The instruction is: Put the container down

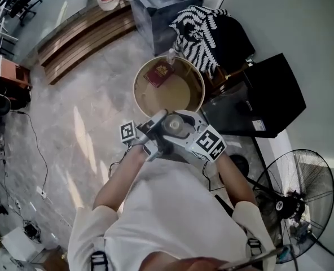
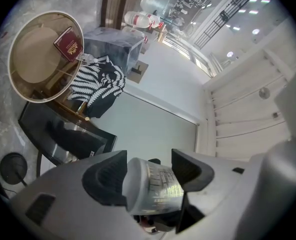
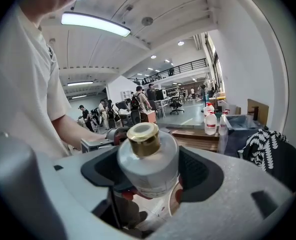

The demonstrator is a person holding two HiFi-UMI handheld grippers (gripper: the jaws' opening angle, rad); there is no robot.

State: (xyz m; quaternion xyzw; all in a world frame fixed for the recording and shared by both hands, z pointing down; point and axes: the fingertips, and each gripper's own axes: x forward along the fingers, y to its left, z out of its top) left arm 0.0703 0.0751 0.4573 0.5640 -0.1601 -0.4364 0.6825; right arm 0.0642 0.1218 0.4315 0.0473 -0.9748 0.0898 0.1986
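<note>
Right before the lens, the container [image 3: 148,166] fills the gap of your right tool [image 3: 150,173]. Its gold cap [image 3: 143,138] points up and the dark pads [image 3: 105,171] press on its clear body from both sides, with the jaws set wide around it. Your left tool [image 2: 150,176] is also closed on the container [image 2: 155,186], with a pad on each side of the printed label. From the head view, both tools meet in front of your chest and hold the container [image 1: 172,125] in the air, just short of the round tabletop [image 1: 178,95]. A red booklet [image 1: 159,74] lies on the tabletop's far side. A fan [image 1: 294,199] stands to your right.
</note>
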